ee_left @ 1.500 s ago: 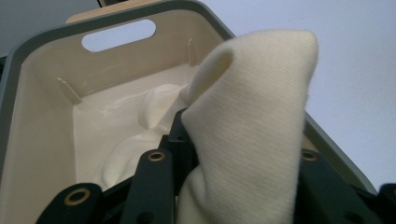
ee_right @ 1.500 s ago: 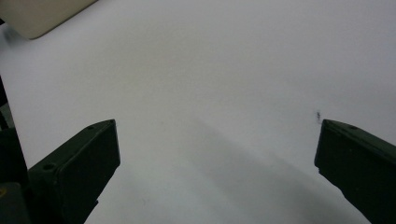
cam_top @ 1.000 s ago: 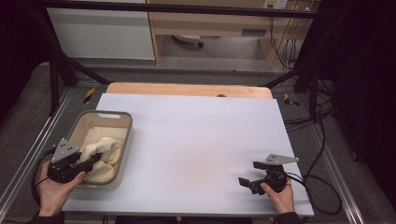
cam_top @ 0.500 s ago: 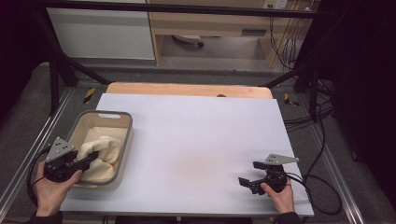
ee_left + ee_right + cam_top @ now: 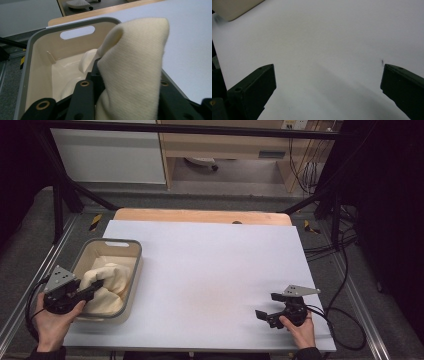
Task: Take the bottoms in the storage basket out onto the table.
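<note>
Left gripper (image 5: pixel 97 285): jaws clamped on a fold of cream cloth (image 5: pixel 132 67), which stands up between them in the left gripper view; held in the person's left hand (image 5: pixel 50 322) at the near left edge of the table, jaws reaching in over the near end of the bin. Cream cloth (image 5: pixel 107 285): bunched, lying inside the bin, its near part pinched and raised by the left gripper. Bin (image 5: pixel 127 245): grey rim, cream inside, rounded corners, a slot handle (image 5: pixel 77 32) in its far wall; stands on the left side of the table. Right gripper (image 5: pixel 267 316): jaws wide apart with nothing between them, bare table surface showing in the gap; held low over the near right part of the table in the right hand (image 5: pixel 300 330), well apart from the bin. Table (image 5: pixel 215 265): white top, a wooden strip (image 5: pixel 200 215) along its far edge. Cables (image 5: pixel 340 315): black, trailing off the right side.
</note>
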